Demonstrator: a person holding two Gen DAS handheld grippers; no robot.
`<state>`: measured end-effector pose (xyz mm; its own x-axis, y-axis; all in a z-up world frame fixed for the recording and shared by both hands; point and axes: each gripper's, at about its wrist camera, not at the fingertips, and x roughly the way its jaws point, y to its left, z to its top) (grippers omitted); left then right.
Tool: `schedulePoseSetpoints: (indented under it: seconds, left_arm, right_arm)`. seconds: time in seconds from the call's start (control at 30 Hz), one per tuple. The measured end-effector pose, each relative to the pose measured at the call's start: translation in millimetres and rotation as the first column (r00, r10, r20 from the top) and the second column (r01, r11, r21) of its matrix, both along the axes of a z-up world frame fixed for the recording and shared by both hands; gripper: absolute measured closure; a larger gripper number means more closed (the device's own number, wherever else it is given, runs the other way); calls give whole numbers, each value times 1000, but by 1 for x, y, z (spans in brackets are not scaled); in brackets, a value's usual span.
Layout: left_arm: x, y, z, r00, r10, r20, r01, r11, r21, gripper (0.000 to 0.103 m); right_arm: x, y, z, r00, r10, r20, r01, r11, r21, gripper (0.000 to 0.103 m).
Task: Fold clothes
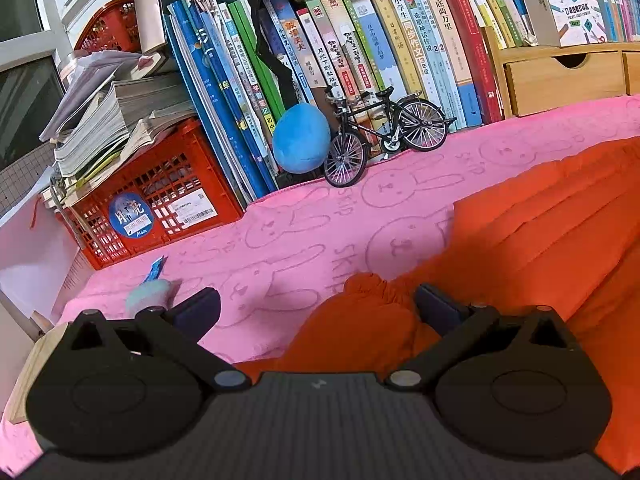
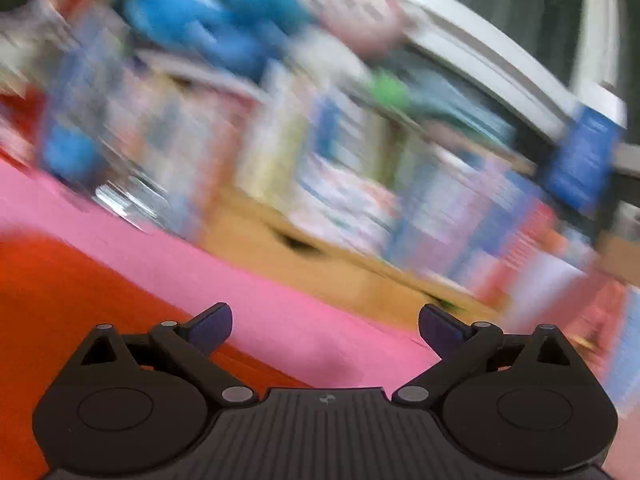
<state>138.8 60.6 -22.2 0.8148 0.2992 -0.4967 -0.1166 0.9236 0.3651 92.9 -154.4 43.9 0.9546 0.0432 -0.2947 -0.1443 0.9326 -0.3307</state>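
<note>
One orange garment (image 1: 540, 232) lies on a pink rabbit-print towel (image 1: 304, 240) over the bench, partly folded by the look of its layered soft ridges, one bunched end unfinished. Left gripper (image 1: 318, 308) hovers over that end, fingers spread, holding nothing. Right gripper (image 2: 325, 326), equally spread and empty, swings through blur beside the cloth (image 2: 60, 300).

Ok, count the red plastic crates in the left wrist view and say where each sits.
2. One red crate sits at the pink towel's left edge, loaded with paper stacks. A second crate shows partly at upper left, behind those stacks. More may be hidden.
</note>
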Motion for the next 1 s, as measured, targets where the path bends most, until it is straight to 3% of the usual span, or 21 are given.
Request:
schedulePoseSetpoints:
  seconds: [0.13, 0.2, 0.27, 0.53, 0.73, 0.87, 1.0]
  left_arm:
    - [1, 3, -1, 1000, -1, -3, 1, 1000, -20, 0]
    - [1, 4, -1, 1000, 1, -4, -1, 1000, -29, 0]
    - [1, 5, -1, 1000, 2, -5, -3, 999, -35, 0]
    - [1, 8, -2, 1000, -1, -7, 1, 999, -54, 0]
    - [1, 8, -2, 1000, -3, -4, 3, 998, -55, 0]
    - [1, 8, -2, 1000, -4, -4, 4, 998, -60, 0]
    - [1, 9, -2, 1000, -4, -5, 3, 998, -69, 0]
  right_arm:
    - [-10, 58, 2, 958, 272, -89, -261, 958, 116, 2]
    - [-11, 78, -10, 934, 325, -145, -313, 944, 103, 2]
    - [-5, 80, -24, 934, 301, -190, -298, 954, 43, 1]
    - [24, -8, -30, 972, 96, -215, -78, 993, 90, 1]
    - [32, -75, -41, 966, -57, -253, 103, 980, 172, 1]
    - [35, -93, -46, 956, -117, -270, 169, 969, 179, 1]
    - [33, -88, -47, 947, -223, -230, 251, 963, 102, 1]
